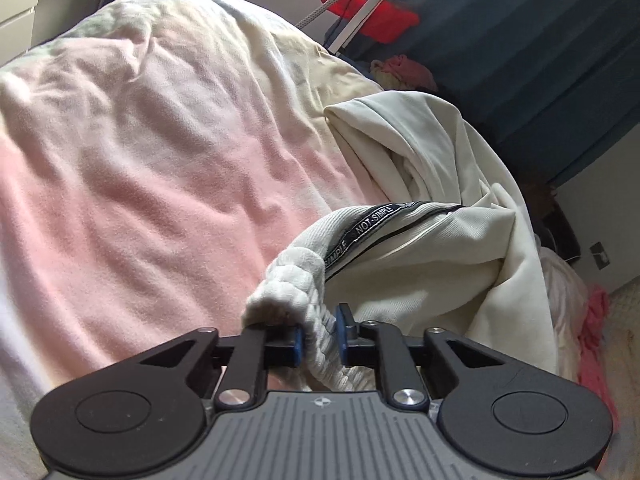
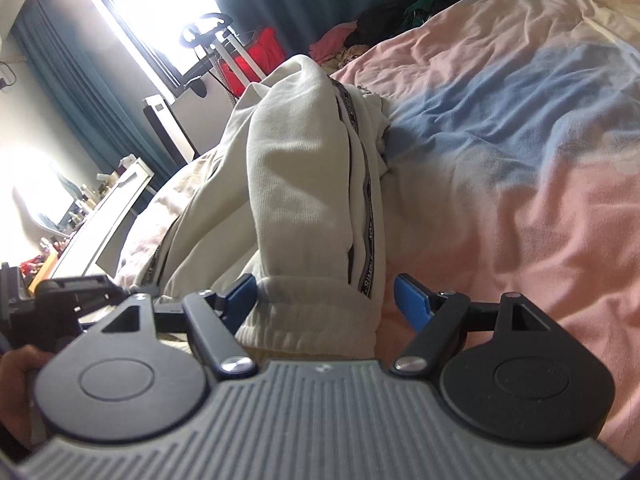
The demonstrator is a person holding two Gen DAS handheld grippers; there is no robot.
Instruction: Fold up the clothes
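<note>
Your left gripper [image 1: 320, 330] pinches the ribbed cuff [image 1: 292, 288] of the cream track pants [image 1: 424, 264], its blue pads nearly together on the bunched cloth. Your right gripper [image 2: 324, 300] stands wide open, its blue pads either side of the other elastic cuff [image 2: 312, 320]; the left pad may brush the cloth, though you cannot tell. The pants lie crumpled along the edge of the bed on the pink blanket [image 1: 160, 184]. Their waist is hidden in folds, and the black lettered side tape [image 1: 372, 224] reads only partly.
</note>
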